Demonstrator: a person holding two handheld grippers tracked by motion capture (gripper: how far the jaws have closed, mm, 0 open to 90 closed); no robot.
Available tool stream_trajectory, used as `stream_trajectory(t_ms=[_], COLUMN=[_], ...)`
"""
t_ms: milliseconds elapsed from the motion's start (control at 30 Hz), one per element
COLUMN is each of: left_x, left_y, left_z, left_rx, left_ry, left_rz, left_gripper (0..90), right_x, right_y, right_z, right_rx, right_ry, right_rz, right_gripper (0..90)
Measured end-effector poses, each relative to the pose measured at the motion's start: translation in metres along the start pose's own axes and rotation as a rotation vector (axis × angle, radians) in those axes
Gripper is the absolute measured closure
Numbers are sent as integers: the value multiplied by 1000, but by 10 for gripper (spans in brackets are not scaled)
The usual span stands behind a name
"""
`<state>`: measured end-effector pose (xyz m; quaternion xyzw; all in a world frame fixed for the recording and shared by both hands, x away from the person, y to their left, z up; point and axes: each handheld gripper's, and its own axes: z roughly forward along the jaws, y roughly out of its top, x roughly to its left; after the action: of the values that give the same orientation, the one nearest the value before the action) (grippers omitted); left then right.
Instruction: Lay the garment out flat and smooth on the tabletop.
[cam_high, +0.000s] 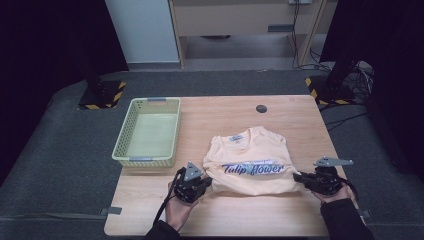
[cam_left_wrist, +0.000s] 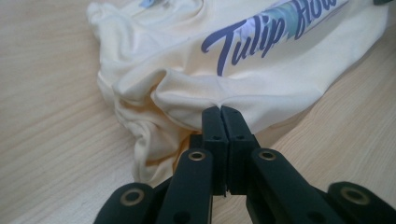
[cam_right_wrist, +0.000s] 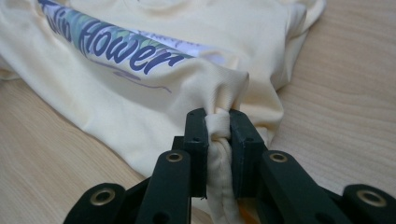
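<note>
1. Left claw (cam_left_wrist: 219, 114), jaws pressed together on a thin fold of the shirt (cam_left_wrist: 187, 60); right claw (cam_right_wrist: 217, 121) clamps a thick bunch.
2. Folded shirt lies on the bench (cam_high: 225, 215) between them, toward 6 o'clock.
3. Soft, light, limp: likely to sag and slip, so grip bunched edges.
4. Basket (cam_high: 122, 145) sits at 10 o'clock.

Black tongs (cam_left_wrist: 220, 112), brass rivets, grey triangular plates, dark sleeves (cam_high: 344, 220)

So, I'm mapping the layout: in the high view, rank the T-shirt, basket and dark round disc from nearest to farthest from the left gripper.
1. T-shirt: in the left gripper, at its right.
2. Basket: beyond it, toward the left.
3. Dark round disc: far edge, to the right.
</note>
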<state>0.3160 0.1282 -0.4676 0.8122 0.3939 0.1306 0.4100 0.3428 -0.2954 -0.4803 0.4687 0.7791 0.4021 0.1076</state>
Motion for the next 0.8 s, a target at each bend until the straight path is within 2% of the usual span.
stream_trajectory(t_ms=[133,200,233,333,433,467,533,600,800], left_x=[-1,1,2,7,14,19,22,29,52], left_y=[5,9,12,19,28,35,38,45,53], left_z=[-7,-12,-15,-21,-23,-20,-18,-11,23], left_rx=[-30,-55,-67,-97,-127,-139,-144,-139,-100], left_ry=[-4,-2,0,7,15,32,41,74,168], left_rz=[6,8,6,5,-5,-6,-9,-4,-24], left_gripper=[897,898,898,898,898,898,898,897,896], right_x=[0,1,1,3,3,2,0,-3,-17], right_y=[3,9,9,21,28,36,41,51,76], right_z=[-6,-13,-13,-20,-21,-19,-17,-11,23], right_rx=[-29,-75,-75,-140,-160,-170,-170,-169,-143], right_ry=[10,19,19,43,51,44,37,15,-52], right_rz=[4,13,13,29,39,46,47,52,78], right_gripper=[792,792,792,794,794,795,795,796,791])
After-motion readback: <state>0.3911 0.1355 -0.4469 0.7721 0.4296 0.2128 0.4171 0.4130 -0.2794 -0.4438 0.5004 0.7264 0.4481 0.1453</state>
